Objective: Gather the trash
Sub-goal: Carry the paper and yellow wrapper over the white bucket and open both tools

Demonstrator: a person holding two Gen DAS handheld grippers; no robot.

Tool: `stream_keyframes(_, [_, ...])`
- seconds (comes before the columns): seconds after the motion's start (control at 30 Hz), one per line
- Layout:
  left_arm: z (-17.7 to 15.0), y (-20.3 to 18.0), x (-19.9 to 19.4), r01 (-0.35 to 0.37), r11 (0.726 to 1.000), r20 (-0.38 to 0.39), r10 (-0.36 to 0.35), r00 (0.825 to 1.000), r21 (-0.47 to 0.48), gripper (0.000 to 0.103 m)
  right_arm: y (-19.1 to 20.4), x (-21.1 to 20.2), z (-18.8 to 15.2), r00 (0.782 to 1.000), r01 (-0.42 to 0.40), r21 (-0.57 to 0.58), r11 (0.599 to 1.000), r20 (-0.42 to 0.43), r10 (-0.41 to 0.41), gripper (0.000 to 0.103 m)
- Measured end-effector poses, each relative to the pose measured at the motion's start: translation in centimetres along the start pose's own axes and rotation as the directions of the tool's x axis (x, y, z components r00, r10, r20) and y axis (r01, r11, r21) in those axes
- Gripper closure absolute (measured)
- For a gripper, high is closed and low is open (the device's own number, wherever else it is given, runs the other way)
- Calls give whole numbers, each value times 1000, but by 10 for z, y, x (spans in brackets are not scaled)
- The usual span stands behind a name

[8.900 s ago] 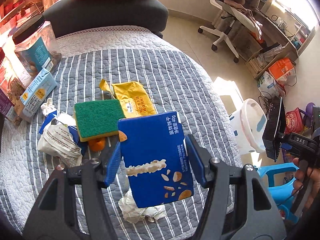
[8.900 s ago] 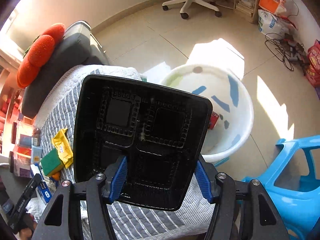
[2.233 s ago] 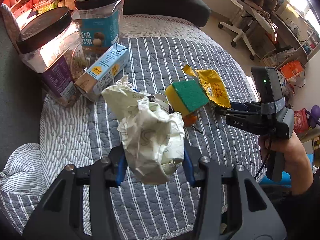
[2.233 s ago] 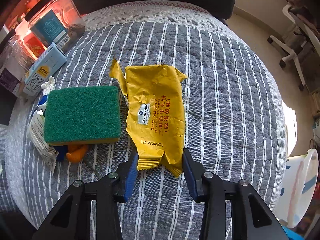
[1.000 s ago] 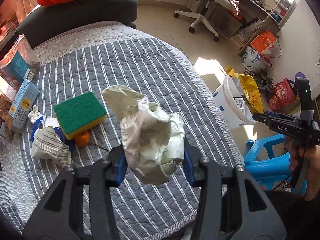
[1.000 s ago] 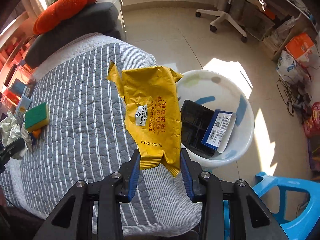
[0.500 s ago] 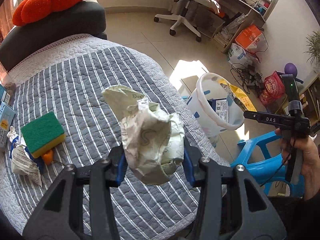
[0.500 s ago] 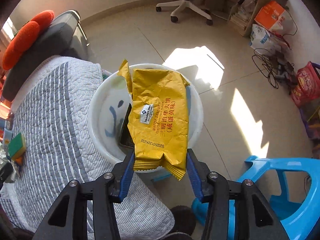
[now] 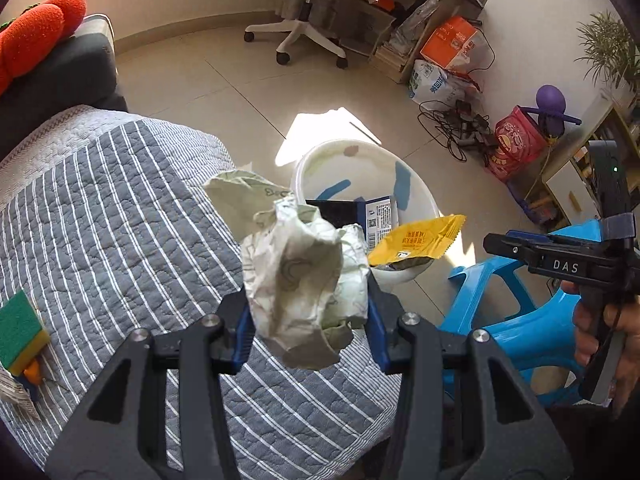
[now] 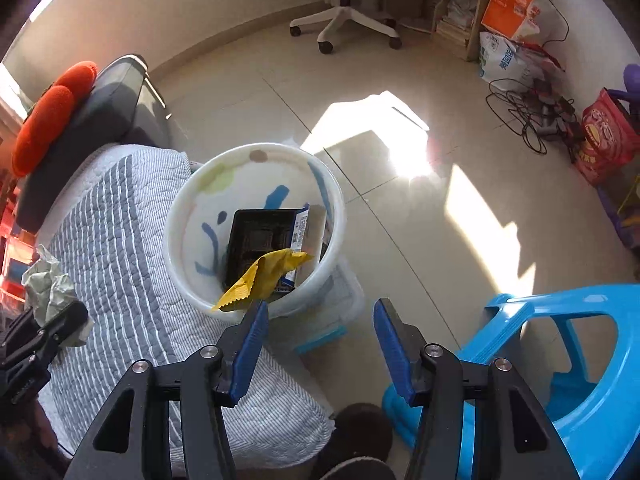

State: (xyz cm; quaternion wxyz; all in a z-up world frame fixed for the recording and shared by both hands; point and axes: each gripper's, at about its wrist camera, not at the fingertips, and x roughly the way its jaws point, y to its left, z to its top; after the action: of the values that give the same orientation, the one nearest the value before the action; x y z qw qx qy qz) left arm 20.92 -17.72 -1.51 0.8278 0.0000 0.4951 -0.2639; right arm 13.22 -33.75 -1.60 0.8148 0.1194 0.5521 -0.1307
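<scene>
Paper wad [image 9: 304,268] is sitting squeezed between left gripper [image 9: 308,320] pads, w/ white bin [image 9: 316,160] just ahead & below it. Looks light, soft, crushable, so mid-bulk grip is suiting it. Right gripper [image 10: 318,344] jaws have just been opening, nothing between them; yellow wrapper [image 10: 264,276] is dropping into bin ahead.

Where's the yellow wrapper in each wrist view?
Left wrist: yellow wrapper right of centre, over the bucket's near rim, beside the crumpled paper.
Right wrist: yellow wrapper centre-left, on the bucket's near rim.
Shared landmark: blue stool.
</scene>
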Motion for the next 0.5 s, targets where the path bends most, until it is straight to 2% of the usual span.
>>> stream_keyframes(0.17, [15, -27, 22, 30, 999, 2, -30, 1000, 44, 55, -24, -3, -5, 1000, 21, 25, 999, 0, -21, 47])
stream_keyframes(0.3, [22, -40, 36, 2, 996, 14, -3, 1000, 86, 54, -39, -5, -8, 1000, 25, 46, 999, 3, -25, 46])
stream_keyframes(0.43, [27, -42, 44, -28, 996, 21, 26, 999, 89, 54, -48, -6, -10, 1000, 29, 62, 998, 1, -29, 46])
stream_keyframes(0.47, [28, -41, 44, -38, 996, 27, 36, 999, 83, 47, -50, -6, -10, 1000, 29, 66, 997, 1, -29, 46])
stream_keyframes(0.5, [29, -42, 45, -40, 996, 33, 38, 999, 79, 33, -51, -7, -11, 1000, 29, 68, 997, 1, -29, 46])
